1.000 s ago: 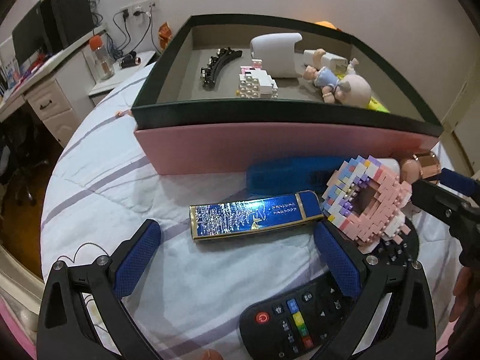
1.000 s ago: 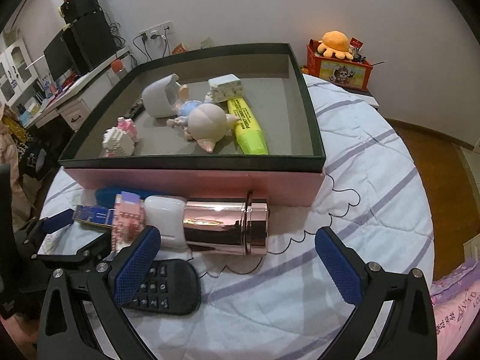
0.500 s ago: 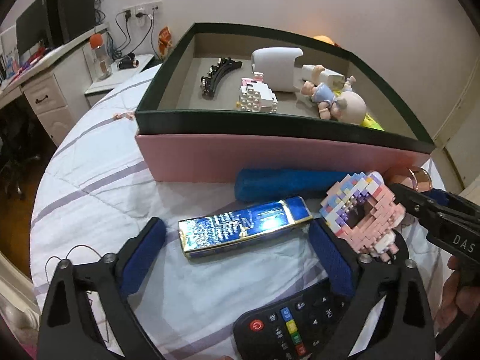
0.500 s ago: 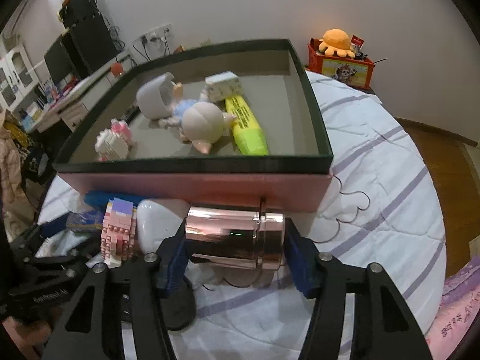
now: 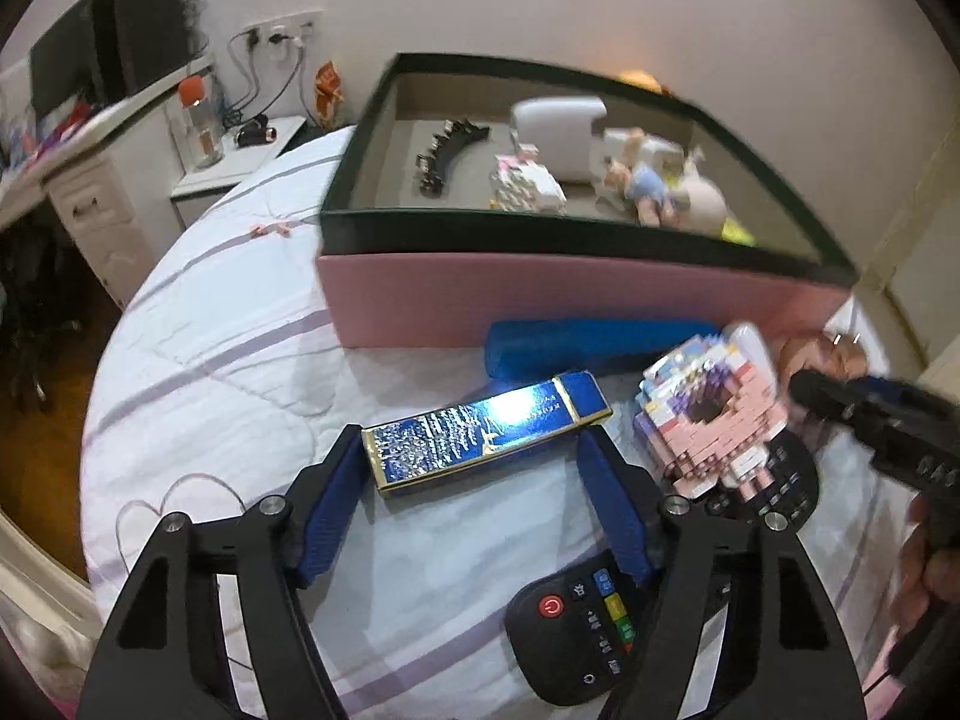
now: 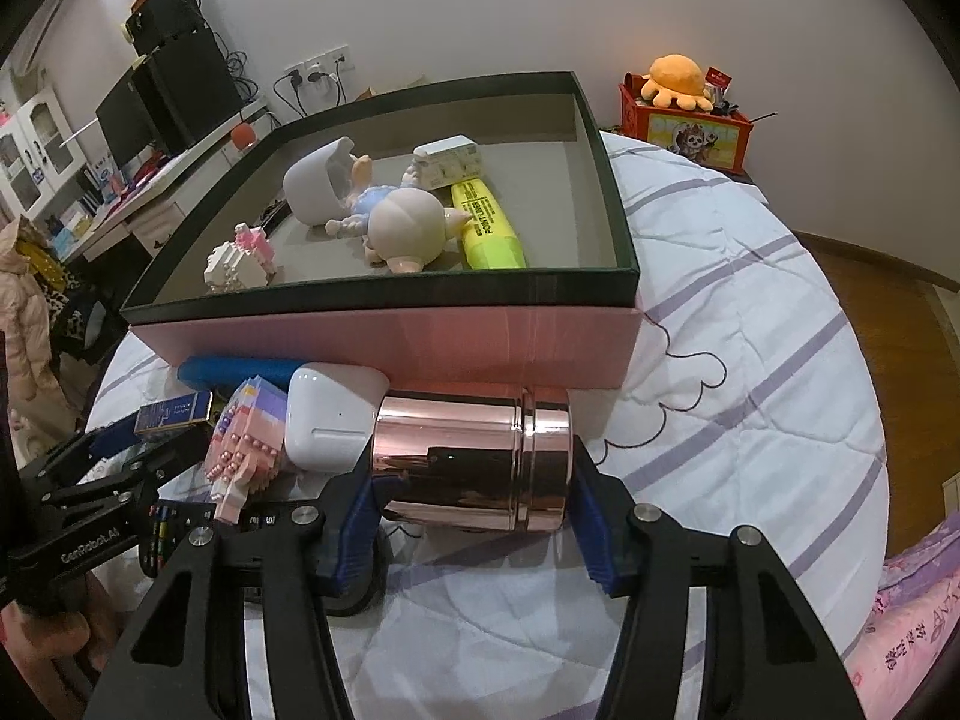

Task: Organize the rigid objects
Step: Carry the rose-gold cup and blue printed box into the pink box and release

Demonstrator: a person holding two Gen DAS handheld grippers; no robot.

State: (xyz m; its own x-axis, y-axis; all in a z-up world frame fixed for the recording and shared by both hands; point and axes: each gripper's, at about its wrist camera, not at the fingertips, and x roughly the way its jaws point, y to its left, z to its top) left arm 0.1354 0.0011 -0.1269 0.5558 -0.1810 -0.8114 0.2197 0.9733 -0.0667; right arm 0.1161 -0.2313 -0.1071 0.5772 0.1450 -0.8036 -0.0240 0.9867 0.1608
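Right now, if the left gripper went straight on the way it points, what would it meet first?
Most likely the shiny blue box: it lies across between the closing jaws of the left gripper, at its fingertips. Beyond it come the blue case and the pink wall of the tray. Depth is unclear.

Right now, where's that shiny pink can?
In the right wrist view the shiny pink can lies on its side between the right claw pads, before the pink box.
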